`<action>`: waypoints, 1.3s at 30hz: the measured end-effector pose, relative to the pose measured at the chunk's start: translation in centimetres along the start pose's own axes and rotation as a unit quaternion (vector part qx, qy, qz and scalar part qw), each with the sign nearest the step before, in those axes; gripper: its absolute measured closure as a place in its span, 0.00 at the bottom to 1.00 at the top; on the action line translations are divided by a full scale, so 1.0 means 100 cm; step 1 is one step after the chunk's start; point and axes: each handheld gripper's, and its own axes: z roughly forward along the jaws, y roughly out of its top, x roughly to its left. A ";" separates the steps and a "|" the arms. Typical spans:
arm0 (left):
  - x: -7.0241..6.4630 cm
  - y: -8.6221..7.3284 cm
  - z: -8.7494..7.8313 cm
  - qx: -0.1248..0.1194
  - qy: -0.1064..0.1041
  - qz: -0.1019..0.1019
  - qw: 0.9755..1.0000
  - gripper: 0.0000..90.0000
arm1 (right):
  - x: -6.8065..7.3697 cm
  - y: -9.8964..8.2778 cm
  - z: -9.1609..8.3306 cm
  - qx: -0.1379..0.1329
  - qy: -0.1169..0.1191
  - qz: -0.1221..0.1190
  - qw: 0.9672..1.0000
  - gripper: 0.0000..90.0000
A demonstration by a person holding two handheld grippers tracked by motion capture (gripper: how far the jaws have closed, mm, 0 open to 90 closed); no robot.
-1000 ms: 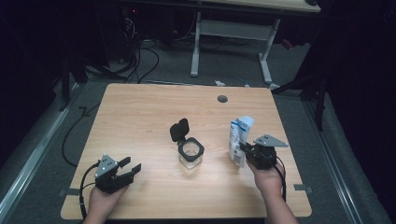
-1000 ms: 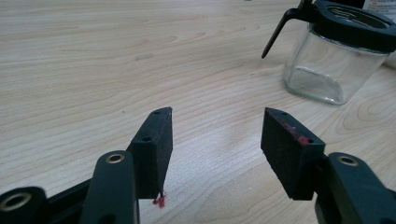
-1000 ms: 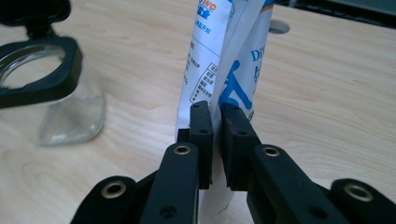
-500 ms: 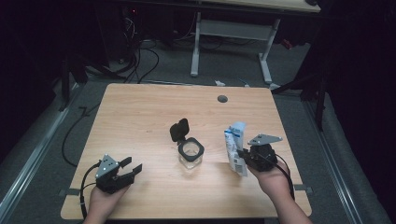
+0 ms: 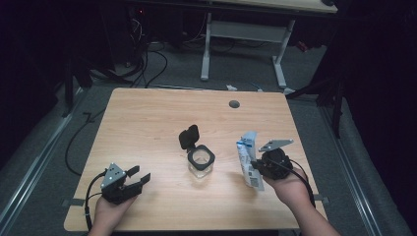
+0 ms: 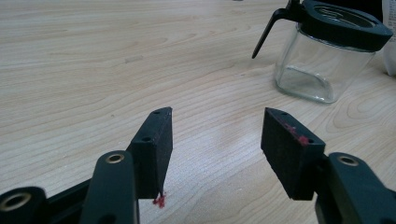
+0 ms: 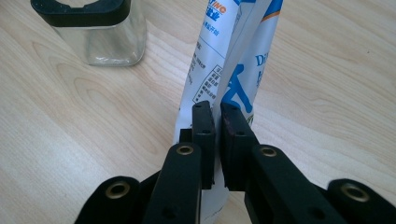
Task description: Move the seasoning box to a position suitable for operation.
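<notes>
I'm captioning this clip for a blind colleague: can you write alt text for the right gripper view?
The right gripper pinches a white and blue printed pouch between its black fingers, above a light wooden table. A clear glass jar with a black rim stands at upper left.

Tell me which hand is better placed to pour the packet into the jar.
Right, probably. The right tool is shut on the blue-and-white plastic packet, just beside the square clear glass jar with its black lid flipped open. The left tool is open with nothing between its jaws, resting low at the near table edge.
</notes>
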 end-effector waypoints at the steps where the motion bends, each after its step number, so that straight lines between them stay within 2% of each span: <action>1: 0.000 0.000 0.000 0.000 0.000 0.000 1.000 0.49 | -0.001 0.000 0.000 0.005 0.003 0.003 1.000 0.96; 14: 0.000 0.000 0.000 0.001 -0.001 0.000 1.000 0.49 | 0.001 0.014 -0.003 0.072 0.006 -0.033 0.997 0.97; 22: 0.000 0.000 0.000 -0.002 0.000 0.007 1.000 0.48 | 0.004 0.020 -0.002 0.104 0.011 -0.042 0.994 0.98; 27: -0.001 0.000 0.000 0.000 -0.002 0.008 1.000 0.48 | 0.005 0.023 -0.001 0.118 0.007 -0.047 0.992 0.98; 28: -0.002 0.000 0.000 -0.001 -0.001 0.009 1.000 0.48 | 0.005 0.024 0.000 0.119 0.007 -0.055 0.991 0.99; 39: -0.003 0.000 0.000 0.000 -0.004 0.011 1.000 0.48 | 0.006 0.028 0.000 0.136 0.018 -0.051 0.989 0.99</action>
